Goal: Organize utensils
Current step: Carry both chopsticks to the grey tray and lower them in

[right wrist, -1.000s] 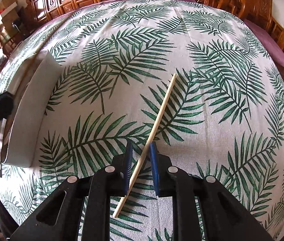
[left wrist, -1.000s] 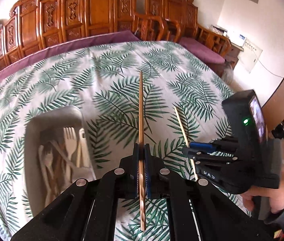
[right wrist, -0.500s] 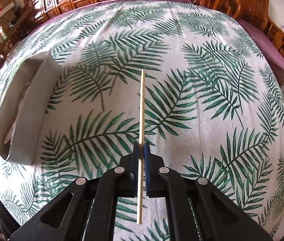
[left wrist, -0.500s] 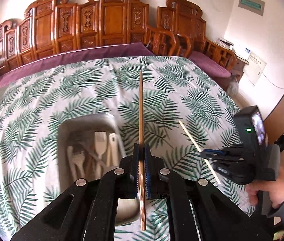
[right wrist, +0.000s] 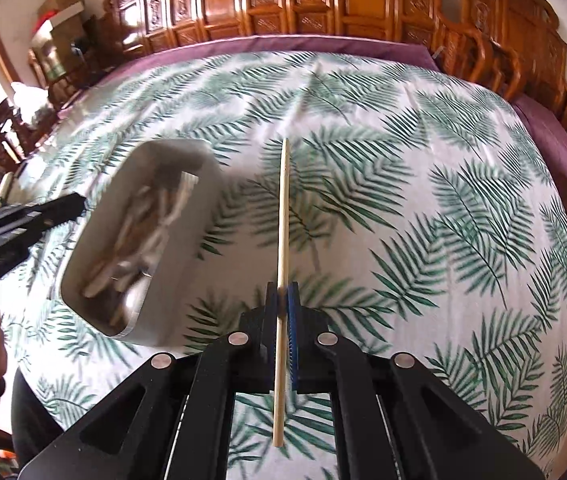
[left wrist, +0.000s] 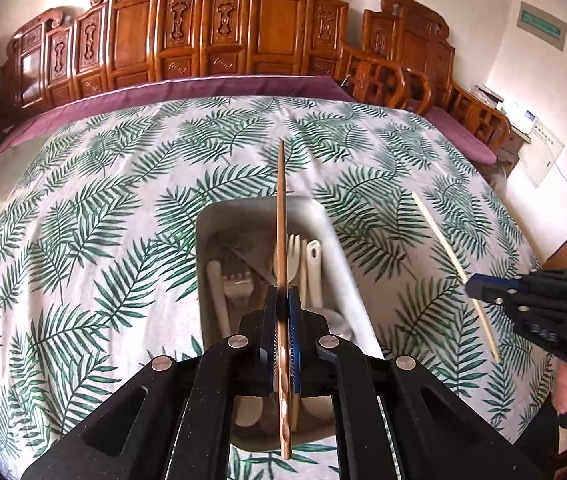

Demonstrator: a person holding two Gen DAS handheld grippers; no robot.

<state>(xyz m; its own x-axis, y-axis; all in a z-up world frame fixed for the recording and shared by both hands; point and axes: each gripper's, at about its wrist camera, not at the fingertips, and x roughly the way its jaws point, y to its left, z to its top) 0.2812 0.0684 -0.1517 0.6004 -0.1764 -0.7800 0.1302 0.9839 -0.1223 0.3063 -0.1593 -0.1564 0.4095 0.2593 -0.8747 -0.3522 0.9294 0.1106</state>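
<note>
Left gripper point(left wrist: 282, 307) clamped on dark chopstick point(left wrist: 281, 216) above tray point(left wrist: 347, 264); right gripper point(right wrist: 282, 304) pinching pale chopstick point(right wrist: 282, 208) over counter point(right wrist: 423, 200); light, stiff, slippery; best gripped near middle.

Brown chopstick point(left wrist: 281, 216) – pale chopstick point(right wrist: 282, 216) – both aloft

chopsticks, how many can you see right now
2. The dark brown chopstick is clamped in the left gripper above the tray; the pale chopstick is clamped in the right gripper. Others may be hidden in the tray.
</note>
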